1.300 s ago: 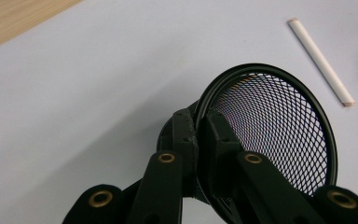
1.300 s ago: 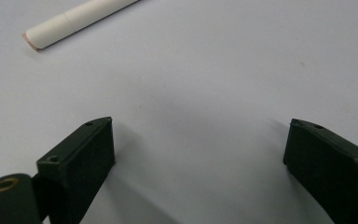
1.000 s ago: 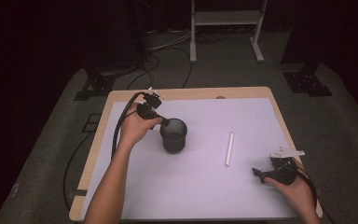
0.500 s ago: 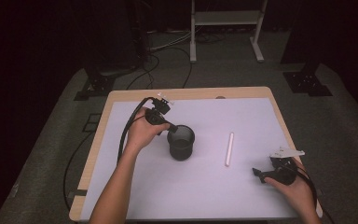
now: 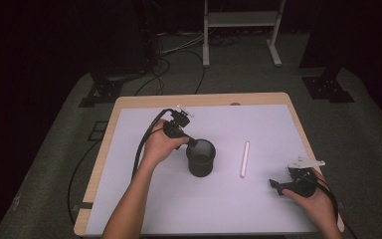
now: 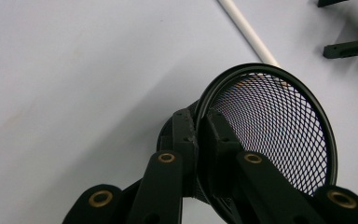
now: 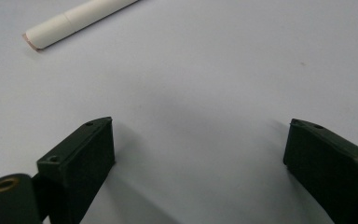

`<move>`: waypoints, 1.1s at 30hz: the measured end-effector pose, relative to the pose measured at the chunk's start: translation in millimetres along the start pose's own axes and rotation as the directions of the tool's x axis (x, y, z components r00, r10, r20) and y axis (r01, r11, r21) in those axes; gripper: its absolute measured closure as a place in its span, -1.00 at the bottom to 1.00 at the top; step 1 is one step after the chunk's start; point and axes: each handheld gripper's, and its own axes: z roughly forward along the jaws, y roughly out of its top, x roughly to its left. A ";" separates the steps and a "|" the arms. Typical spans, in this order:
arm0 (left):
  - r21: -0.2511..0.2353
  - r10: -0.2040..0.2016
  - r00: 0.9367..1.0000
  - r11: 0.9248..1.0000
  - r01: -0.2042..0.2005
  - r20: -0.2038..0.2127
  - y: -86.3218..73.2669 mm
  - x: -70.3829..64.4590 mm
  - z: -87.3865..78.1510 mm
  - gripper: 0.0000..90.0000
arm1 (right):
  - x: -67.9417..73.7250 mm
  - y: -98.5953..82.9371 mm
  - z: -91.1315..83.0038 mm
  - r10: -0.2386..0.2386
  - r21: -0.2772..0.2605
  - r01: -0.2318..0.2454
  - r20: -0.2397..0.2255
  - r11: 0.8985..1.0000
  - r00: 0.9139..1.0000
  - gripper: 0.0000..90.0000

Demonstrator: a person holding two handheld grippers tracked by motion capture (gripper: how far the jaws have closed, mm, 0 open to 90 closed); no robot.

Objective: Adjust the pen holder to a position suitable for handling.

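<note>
Left gripper view: jaws pinching rim of black mesh cup (image 6: 279, 135), nothing visible inside.

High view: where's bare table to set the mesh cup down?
Free: the near-left stretch of the table and the far-right corner. Crowded: the middle, where the left gripper clamps the mesh cup near the white stick, and the right gripper.

A dim lab or recording studio — black stands (image 5: 327, 84) at two o'clock, floor cables (image 5: 169, 52) at twelve, one bare white table (image 5: 144, 204).

Mesh cup (image 5: 201, 158) stands left of the stick (image 5: 244, 159).
</note>
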 end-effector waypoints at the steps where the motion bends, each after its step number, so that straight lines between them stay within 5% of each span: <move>1: -0.002 -0.001 1.000 1.000 0.001 0.004 0.4 -0.7 0.6 0.86 | 0.0 0.0 0.0 0.000 0.000 0.000 0.000 1.000 1.000 -0.83; 26: 0.023 0.005 1.000 1.000 -0.005 -0.004 1.0 -2.2 14.4 0.85 | 0.0 -0.1 0.0 0.000 0.000 0.000 0.000 1.000 1.000 -0.83; 33: 0.020 0.018 1.000 1.000 -0.017 -0.005 -0.5 -1.2 12.4 0.52 | -0.1 -0.1 0.0 0.000 -0.001 0.000 0.000 1.000 1.000 -0.83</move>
